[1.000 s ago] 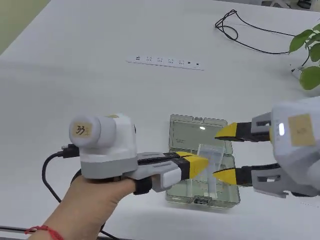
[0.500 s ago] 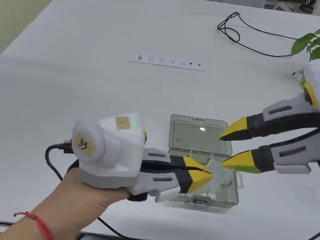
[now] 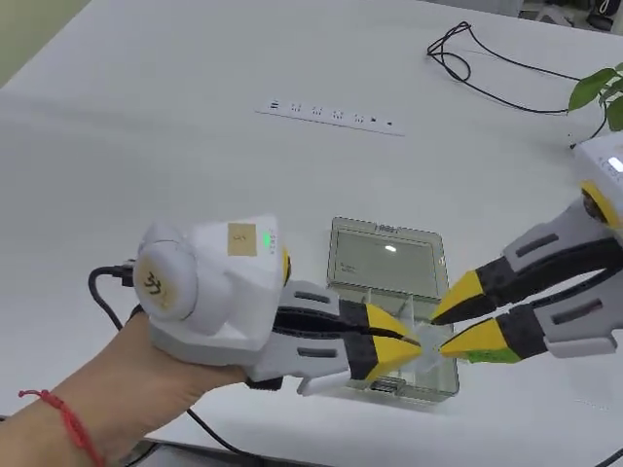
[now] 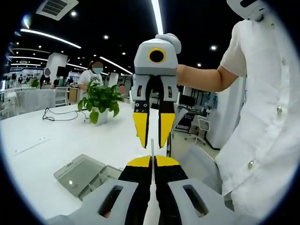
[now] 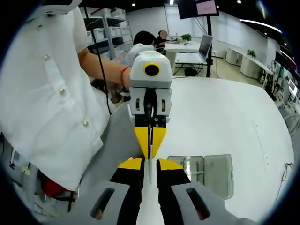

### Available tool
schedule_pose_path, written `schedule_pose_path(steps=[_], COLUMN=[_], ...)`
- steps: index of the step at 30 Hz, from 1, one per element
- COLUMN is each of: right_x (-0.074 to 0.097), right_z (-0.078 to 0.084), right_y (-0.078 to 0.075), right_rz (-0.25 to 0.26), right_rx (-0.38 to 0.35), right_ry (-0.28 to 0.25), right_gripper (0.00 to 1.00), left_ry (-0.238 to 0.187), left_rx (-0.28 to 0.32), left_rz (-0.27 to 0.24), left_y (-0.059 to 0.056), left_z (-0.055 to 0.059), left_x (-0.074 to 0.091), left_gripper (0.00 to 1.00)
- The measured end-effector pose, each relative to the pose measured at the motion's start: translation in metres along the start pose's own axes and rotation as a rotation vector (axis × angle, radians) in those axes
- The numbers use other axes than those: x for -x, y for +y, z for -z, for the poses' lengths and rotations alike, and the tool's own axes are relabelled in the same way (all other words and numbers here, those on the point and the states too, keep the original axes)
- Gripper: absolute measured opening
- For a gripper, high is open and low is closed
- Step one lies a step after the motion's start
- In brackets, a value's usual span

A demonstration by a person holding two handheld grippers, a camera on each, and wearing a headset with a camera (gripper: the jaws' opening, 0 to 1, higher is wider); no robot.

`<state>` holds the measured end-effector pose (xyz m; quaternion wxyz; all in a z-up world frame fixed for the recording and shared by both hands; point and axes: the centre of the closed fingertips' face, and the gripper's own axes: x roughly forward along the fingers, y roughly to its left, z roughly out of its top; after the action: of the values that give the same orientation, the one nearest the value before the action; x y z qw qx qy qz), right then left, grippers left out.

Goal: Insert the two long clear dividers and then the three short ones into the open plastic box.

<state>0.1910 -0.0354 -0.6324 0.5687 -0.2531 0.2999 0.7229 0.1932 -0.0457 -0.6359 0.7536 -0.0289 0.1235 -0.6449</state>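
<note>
The white table [image 3: 195,204] carries the open box [image 3: 382,268], with its lid lying flat on the far side and its tray nearest us, partly hidden behind the grippers. Just above the tray, the left gripper [image 3: 407,342] is clamped tight on a clear divider [image 3: 428,348], which hangs in the air and is not yet in the box. The right gripper [image 3: 454,325] faces it tip to tip, its jaws a narrow gap apart on either side of the divider's free end. We cannot tell whether they touch the plastic, because the sheet shows edge-on and nearly vanishes.

We judge the main risk to be the handover. If the left gripper lets go before the right one has closed, the sheet drops and may land flat in the tray or skid across the table. If both grippers pinch and pull at different angles, the thin plastic may bend or spring loose. A smaller worry — a tilted divider may miss its place in the tray and jam.
</note>
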Motion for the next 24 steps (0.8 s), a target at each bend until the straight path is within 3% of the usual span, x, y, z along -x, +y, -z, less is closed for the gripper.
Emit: schedule_pose_path(steps=[6, 24], right_x=[-0.0036, -0.0054], right_z=[-0.0029, -0.0037], right_y=[0.0062, 0.0103], right_rz=[-0.022, -0.023], right_rx=[0.022, 0.030], right_ry=[0.007, 0.007], right_gripper=[0.03, 0.03], left_ry=[-0.015, -0.021], left_rx=[-0.001, 0.009], left_rz=[0.007, -0.015], left_y=[-0.0029, -0.0038], left_z=[-0.0024, -0.0003], left_x=[0.0013, 0.0029], left_gripper=[0.00, 0.00])
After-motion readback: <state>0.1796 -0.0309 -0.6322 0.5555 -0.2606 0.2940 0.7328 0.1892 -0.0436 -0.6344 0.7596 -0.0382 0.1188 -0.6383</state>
